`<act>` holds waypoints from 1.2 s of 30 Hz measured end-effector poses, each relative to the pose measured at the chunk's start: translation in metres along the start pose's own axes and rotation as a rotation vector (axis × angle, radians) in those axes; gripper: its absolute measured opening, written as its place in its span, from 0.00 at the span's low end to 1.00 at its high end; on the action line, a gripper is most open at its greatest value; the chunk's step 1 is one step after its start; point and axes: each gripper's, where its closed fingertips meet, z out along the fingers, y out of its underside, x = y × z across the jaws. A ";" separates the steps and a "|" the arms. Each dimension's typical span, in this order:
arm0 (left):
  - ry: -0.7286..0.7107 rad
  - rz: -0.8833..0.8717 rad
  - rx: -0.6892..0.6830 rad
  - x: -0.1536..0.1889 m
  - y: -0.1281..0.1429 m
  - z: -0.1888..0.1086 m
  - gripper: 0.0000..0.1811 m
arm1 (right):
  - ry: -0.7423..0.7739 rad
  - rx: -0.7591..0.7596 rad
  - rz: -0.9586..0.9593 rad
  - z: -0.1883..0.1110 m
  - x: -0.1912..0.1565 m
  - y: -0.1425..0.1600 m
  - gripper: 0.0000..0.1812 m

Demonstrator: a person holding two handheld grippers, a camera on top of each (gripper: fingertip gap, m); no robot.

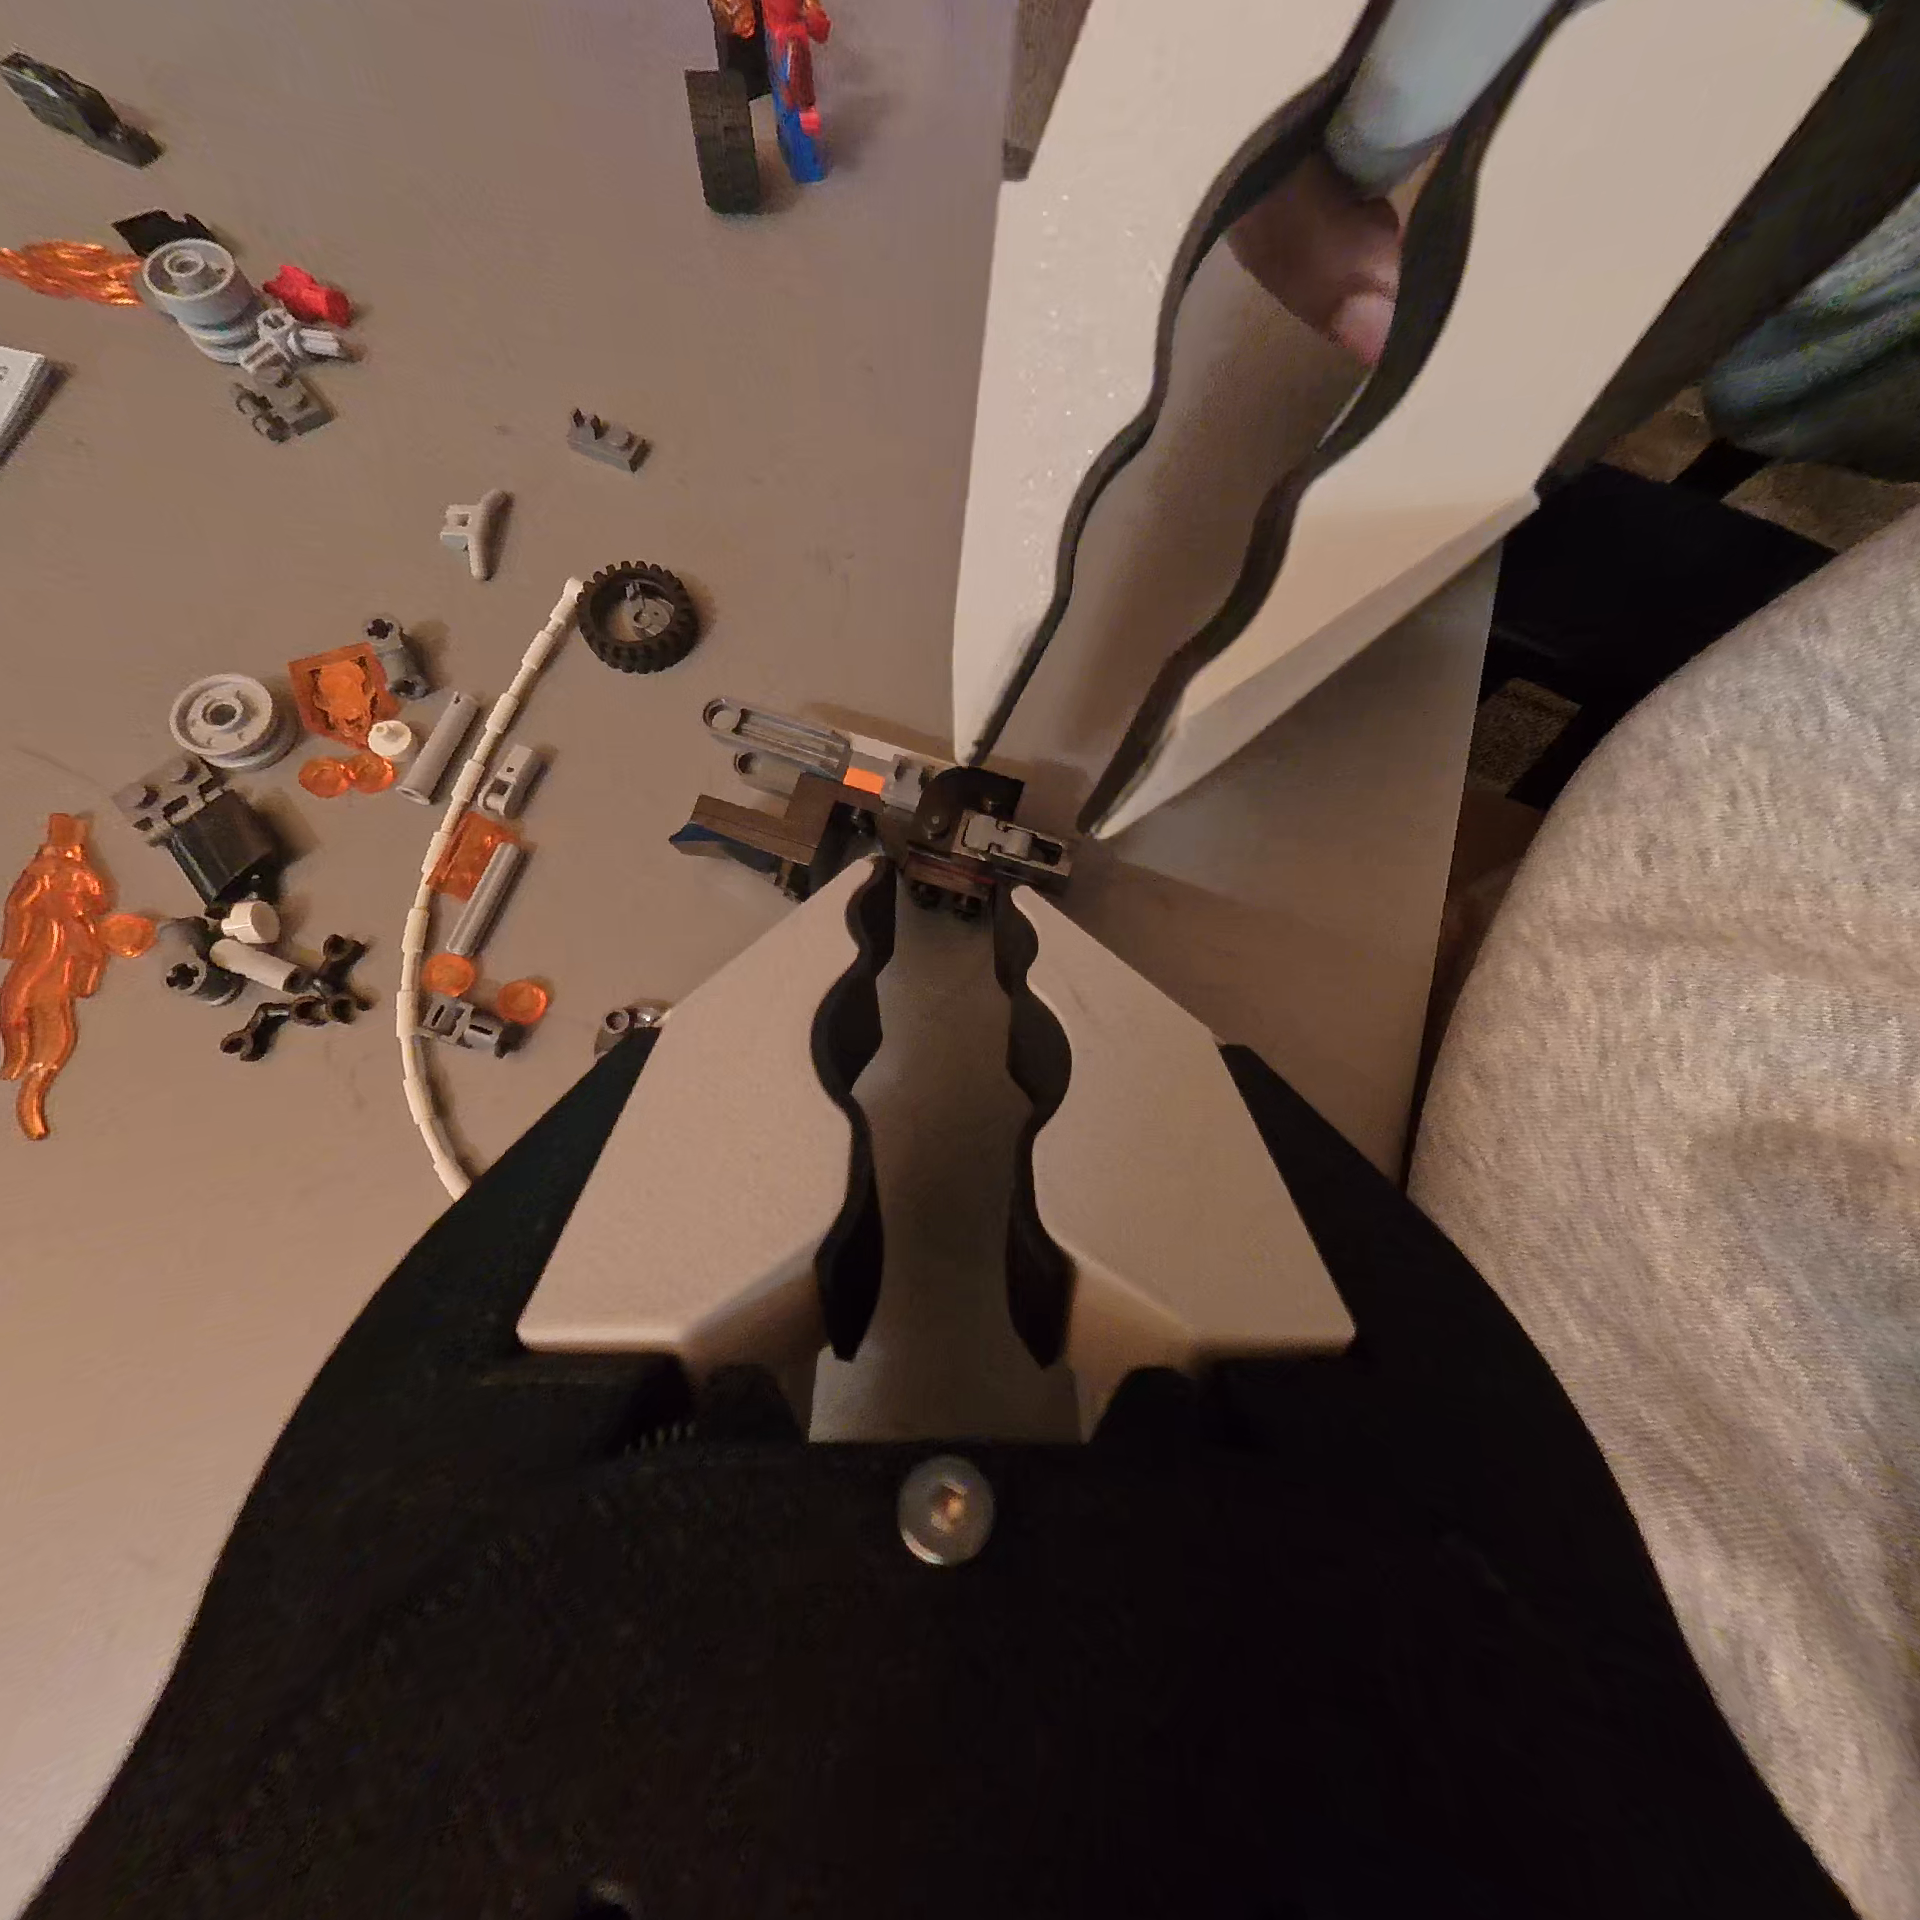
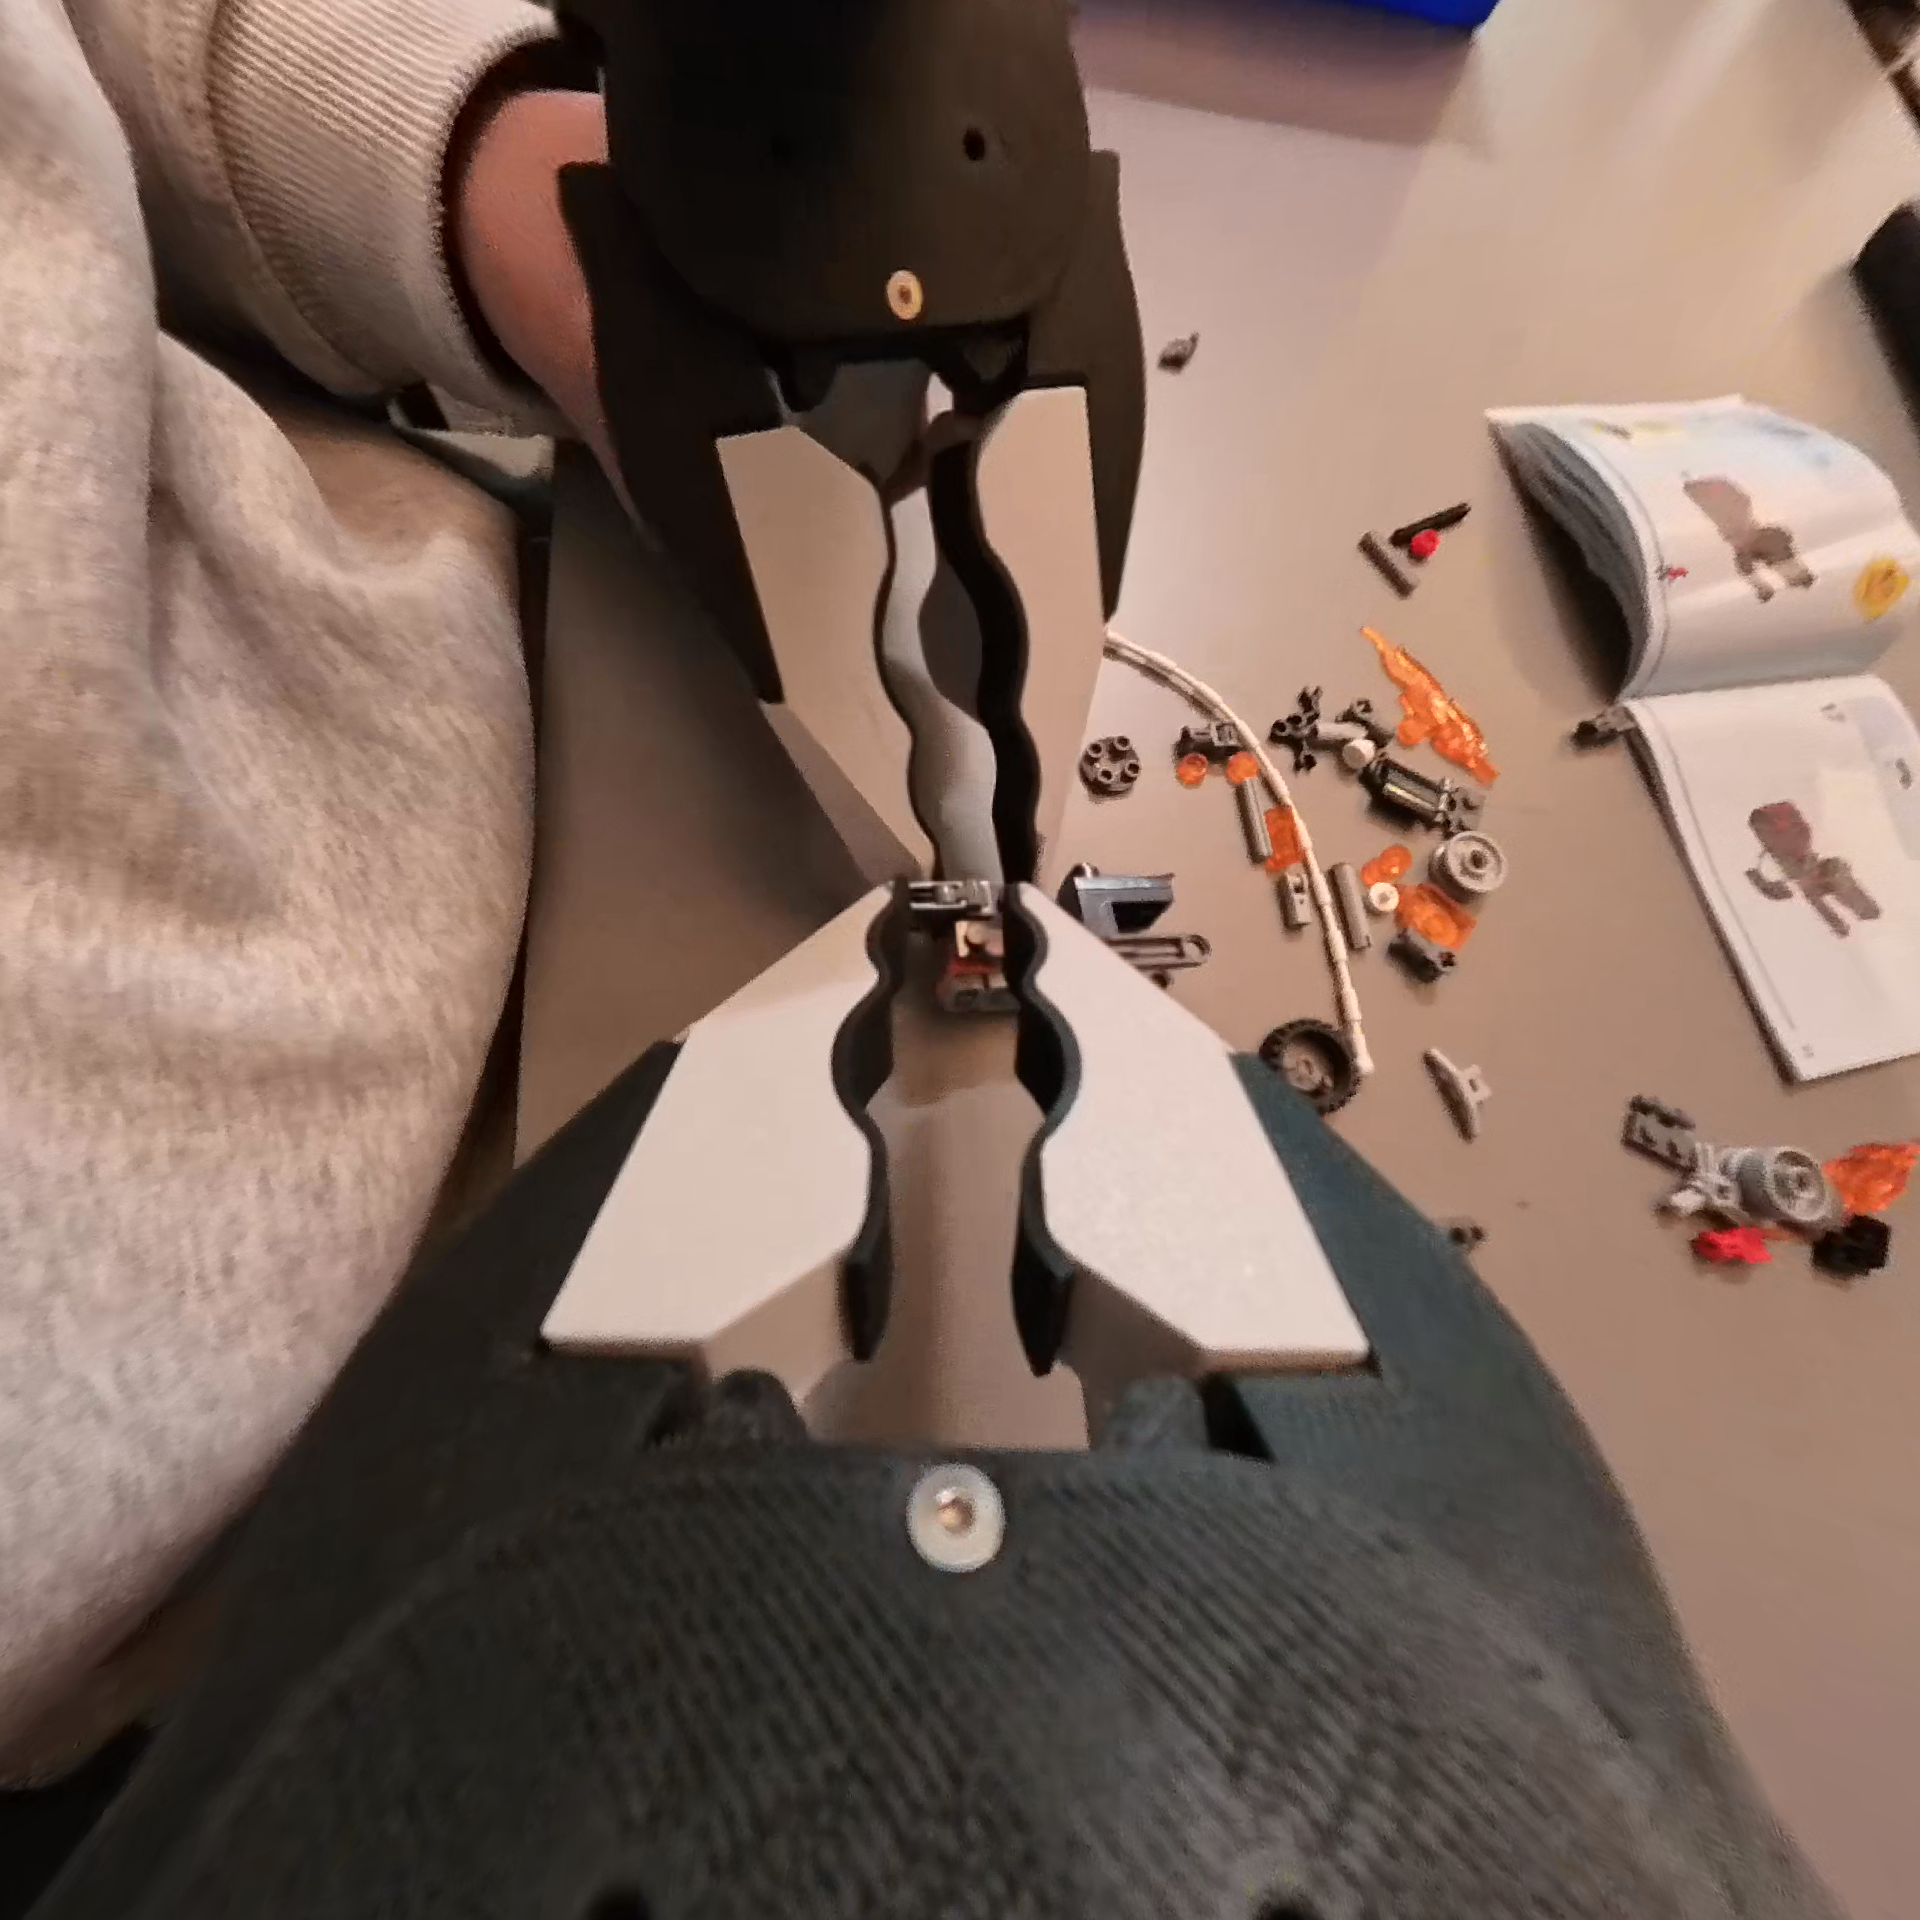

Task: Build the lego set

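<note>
Both clamped on small dark-grey-and-brown lego sub-assembly (image 1: 971, 842), above beige table (image 1: 727, 416): left gripper (image 1: 951, 883) from 6 o'clock, right gripper (image 1: 1039, 800) from 1 o'clock. Long axis across left fingertips, 9-to-3. Loose black rubber tyre (image 1: 636, 613) at 10 o'clock, nearer left gripper.

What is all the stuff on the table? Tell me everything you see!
small assembly: one, dark and grey, held between both gripper tips
black tyre: one, mid table
white bendy tube: one, curving across the table
orange flame pieces: several, see-through, far side of the parts pile
grey wheel hubs: a few, among the loose parts
red and blue minifigure: one, standing at the table's far end
instruction booklet: one, open, white, beyond the parts pile
table: one, beige
grey sleeve: one
left gripper: shut on the assembly
right gripper: shut on the assembly
</note>
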 end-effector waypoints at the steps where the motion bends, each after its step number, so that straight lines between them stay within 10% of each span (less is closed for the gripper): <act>1: 0.000 0.000 0.000 0.000 0.000 0.000 0.09 | 0.016 0.011 -0.018 0.000 0.000 0.000 0.11; 15: 0.059 -0.117 0.051 -0.006 -0.005 -0.005 0.08 | 0.463 -0.110 -0.677 0.004 0.018 0.024 0.27; 36: 0.118 -0.263 0.097 -0.012 -0.009 -0.007 0.08 | 0.586 -0.131 -0.857 0.018 0.020 0.014 0.18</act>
